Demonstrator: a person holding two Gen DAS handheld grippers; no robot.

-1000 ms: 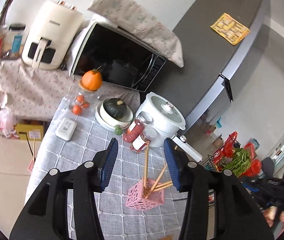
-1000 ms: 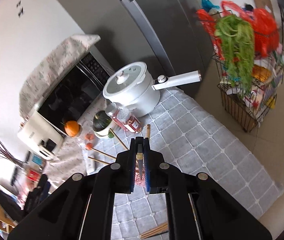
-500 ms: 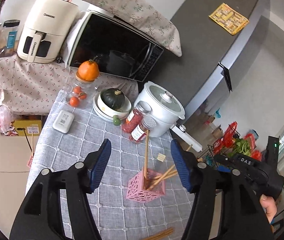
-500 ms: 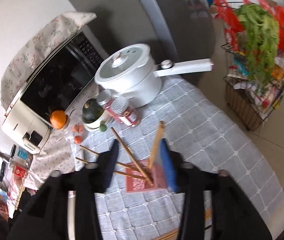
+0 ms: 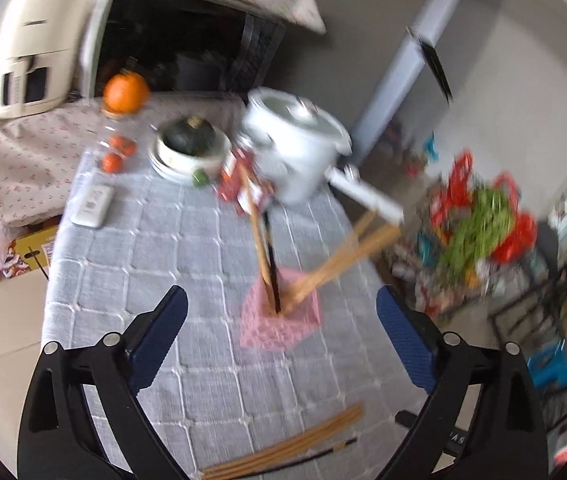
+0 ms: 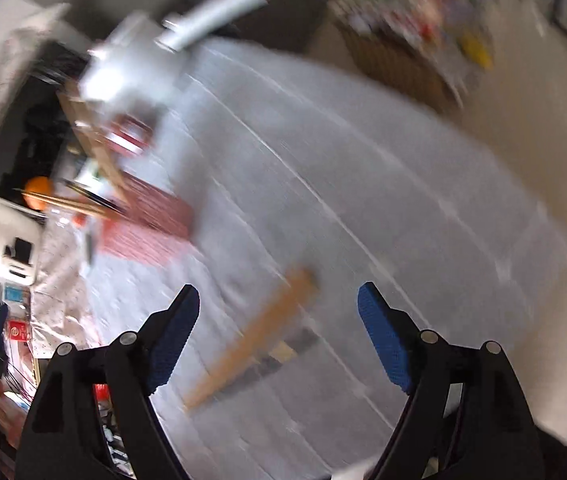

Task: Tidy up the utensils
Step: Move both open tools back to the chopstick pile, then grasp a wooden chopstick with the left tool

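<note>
Ahead of the left gripper's fingers, a white pot with a long handle sits on the grey quilted tablecloth. Farther off to the left stand a dark squash in a bowl, an orange and a cream air fryer; a black microwave is behind them

Even daylight, soft shadows; both fisheye views smear with motion blur (the right far worse), edges bowed and vignetted.
</note>
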